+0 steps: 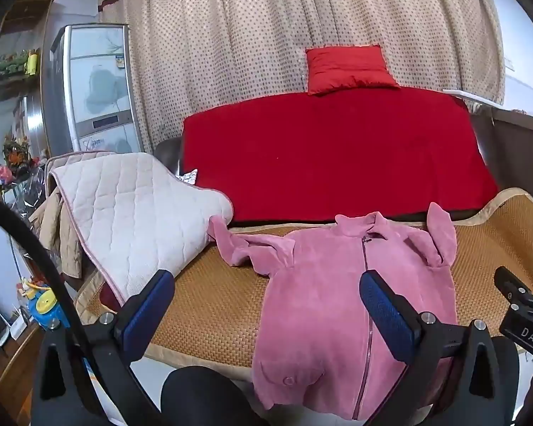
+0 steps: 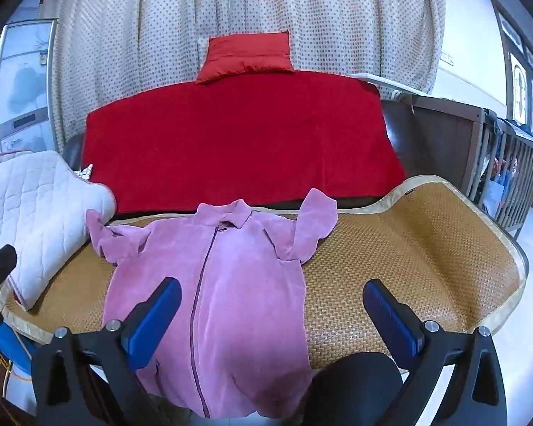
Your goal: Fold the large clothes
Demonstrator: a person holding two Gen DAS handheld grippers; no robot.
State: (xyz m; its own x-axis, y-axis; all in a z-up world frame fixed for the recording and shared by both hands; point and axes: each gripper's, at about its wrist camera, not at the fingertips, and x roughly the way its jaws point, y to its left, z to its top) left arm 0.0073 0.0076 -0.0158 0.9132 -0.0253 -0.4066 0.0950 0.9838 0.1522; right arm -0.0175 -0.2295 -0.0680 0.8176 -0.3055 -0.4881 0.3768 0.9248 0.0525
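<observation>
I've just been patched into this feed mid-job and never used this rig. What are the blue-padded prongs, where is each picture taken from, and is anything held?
No robot arm here: a person carries a two-finger gripper in each hand, each with its own camera looking along the fingers. One picture looks past the left gripper, the other past the right gripper; the blue prongs are their finger pads. A pink zip-front jacket lies flat on a woven mat, hem hanging over the near edge. A white quilted pad lies left. Both grippers are open, holding nothing.

Red blanket (image 1: 337,156), red cushion (image 1: 348,69), quilted pad (image 1: 138,213), dotted curtain (image 1: 266,28)
</observation>
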